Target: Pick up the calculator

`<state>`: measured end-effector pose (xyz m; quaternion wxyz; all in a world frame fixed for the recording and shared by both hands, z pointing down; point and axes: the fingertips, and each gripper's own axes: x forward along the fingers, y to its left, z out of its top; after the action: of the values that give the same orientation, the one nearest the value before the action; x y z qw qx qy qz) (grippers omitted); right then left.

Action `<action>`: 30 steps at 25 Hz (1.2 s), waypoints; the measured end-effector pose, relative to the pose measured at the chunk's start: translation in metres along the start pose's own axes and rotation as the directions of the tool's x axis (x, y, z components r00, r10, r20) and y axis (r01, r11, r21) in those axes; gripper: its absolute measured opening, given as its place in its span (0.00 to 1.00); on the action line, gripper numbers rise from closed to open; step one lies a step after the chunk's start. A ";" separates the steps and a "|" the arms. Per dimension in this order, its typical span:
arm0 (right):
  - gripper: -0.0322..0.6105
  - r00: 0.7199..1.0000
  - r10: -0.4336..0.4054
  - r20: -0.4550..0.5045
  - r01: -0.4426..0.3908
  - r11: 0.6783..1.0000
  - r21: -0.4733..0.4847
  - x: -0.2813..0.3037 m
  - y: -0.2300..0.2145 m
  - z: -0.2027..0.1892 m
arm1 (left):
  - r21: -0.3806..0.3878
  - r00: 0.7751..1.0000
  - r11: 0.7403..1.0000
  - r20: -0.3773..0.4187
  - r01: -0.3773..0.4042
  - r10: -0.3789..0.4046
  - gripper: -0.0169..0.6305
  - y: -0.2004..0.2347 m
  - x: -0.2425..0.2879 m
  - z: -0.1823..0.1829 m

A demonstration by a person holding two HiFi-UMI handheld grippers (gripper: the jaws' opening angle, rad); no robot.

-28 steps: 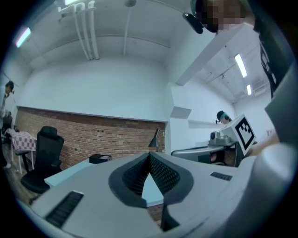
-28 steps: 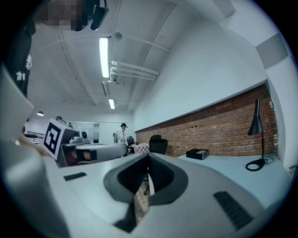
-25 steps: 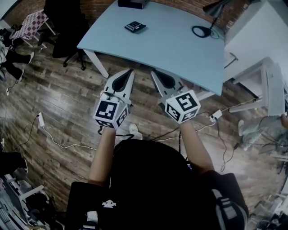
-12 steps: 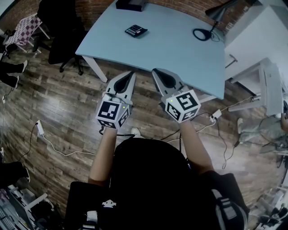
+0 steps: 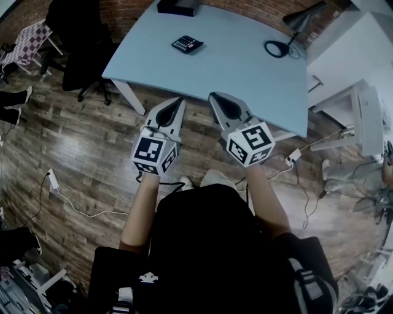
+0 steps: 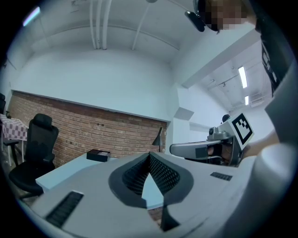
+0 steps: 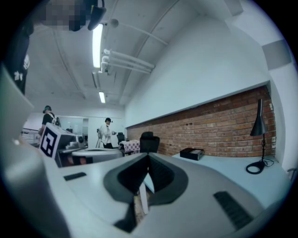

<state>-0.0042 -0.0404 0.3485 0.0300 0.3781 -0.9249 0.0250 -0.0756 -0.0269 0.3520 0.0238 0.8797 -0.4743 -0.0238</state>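
The wooden floor (image 5: 73, 147) fills most of the head view. The pale blue surface (image 5: 239, 67) runs across the 12 o'clock side, its near edge just ahead of the two tools. A black office chair (image 5: 83, 37) stands off the surface's corner at 10 o'clock.

The left gripper (image 5: 178, 100) and right gripper (image 5: 212, 95) are held side by side over the floor, both level and aimed toward 12 o'clock, short of the surface's edge. Each gripper view shows its fingers (image 6: 163, 174) brought together at the tip with nothing between them; the right pair (image 7: 160, 174) reads the same, closed and empty.

On the surface, a desk lamp (image 5: 276, 47) sits at 1 o'clock and a black box (image 5: 178, 6) lies at the far edge at 12 o'clock. The calculator (image 5: 187, 44) lies flat between the box and the near edge, well apart from both grippers: about 12 o'clock from the left one and 11 o'clock from the right.

This looks like the approach step, with no reach begun. The next move seems to call for closing the gap to the surface and choosing a gripper, either being about as near. That gripper's fingers must then spread and come down over the calculator's edges. The calculator is thin and flat, so the fingers would need to get low against the surface to catch it.
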 end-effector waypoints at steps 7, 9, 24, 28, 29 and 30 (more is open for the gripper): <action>0.06 1.000 -0.002 -0.003 0.002 1.000 0.003 0.016 -0.002 0.001 | 0.017 1.000 1.000 0.012 0.012 -0.012 0.04 0.008 0.005 0.005; 0.06 1.000 -0.001 -0.007 0.001 1.000 -0.002 0.019 -0.003 0.000 | 0.019 1.000 1.000 0.009 0.016 -0.016 0.04 0.010 0.009 0.004; 0.06 0.999 0.034 -0.002 -0.034 0.999 -0.001 0.049 -0.047 0.000 | 0.013 1.000 1.000 -0.005 0.002 -0.002 0.04 0.024 0.063 0.002; 0.06 0.999 0.040 -0.007 -0.040 0.999 0.004 0.057 -0.064 -0.003 | 0.005 1.000 1.000 -0.014 0.007 -0.007 0.04 0.027 0.084 -0.001; 0.06 0.999 0.043 -0.009 -0.043 0.999 0.005 0.059 -0.068 -0.004 | 0.002 1.000 1.000 -0.014 0.002 -0.002 0.04 0.029 0.088 -0.002; 0.06 0.999 0.047 -0.011 -0.047 0.999 0.006 0.062 -0.073 -0.005 | -0.002 1.000 1.000 -0.012 -0.004 0.004 0.04 0.031 0.094 -0.002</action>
<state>0.0028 -0.1350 0.3594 0.0334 0.3563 -0.9333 0.0303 -0.0501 -0.1223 0.3544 0.0277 0.8789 -0.4758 -0.0188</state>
